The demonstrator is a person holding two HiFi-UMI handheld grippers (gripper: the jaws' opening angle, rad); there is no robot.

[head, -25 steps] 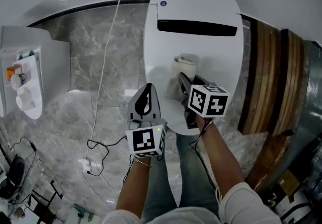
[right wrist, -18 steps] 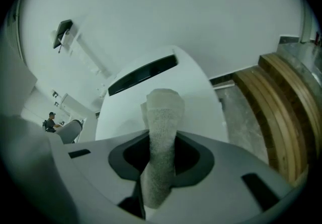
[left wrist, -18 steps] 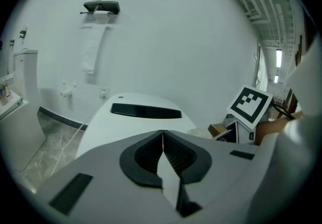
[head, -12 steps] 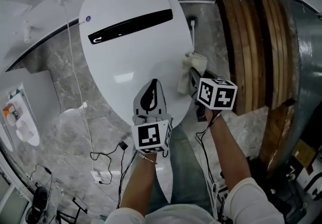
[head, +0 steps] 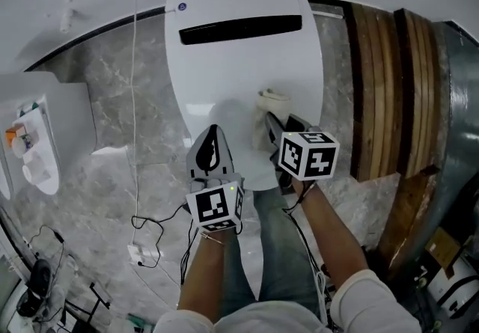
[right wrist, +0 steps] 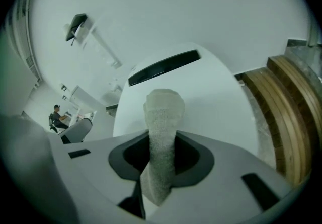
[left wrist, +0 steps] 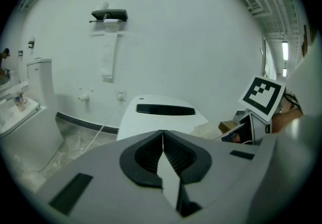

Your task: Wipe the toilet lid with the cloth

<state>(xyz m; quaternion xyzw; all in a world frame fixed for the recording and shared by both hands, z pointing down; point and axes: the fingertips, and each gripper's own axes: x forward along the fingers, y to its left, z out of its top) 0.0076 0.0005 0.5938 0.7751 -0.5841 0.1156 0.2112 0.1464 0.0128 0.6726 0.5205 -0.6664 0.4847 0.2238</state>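
Right hand-held gripper pinches the pale cloth between its jaws; the bunched end sticks out past them over the right part of the closed white toilet lid, seemingly touching it. Left hand-held gripper hangs over the lid's front edge, its jaws pressed together with nothing between them. Grey marbled floor surrounds the toilet. A white cable runs down the left side, and dark wooden slats lie to the right.
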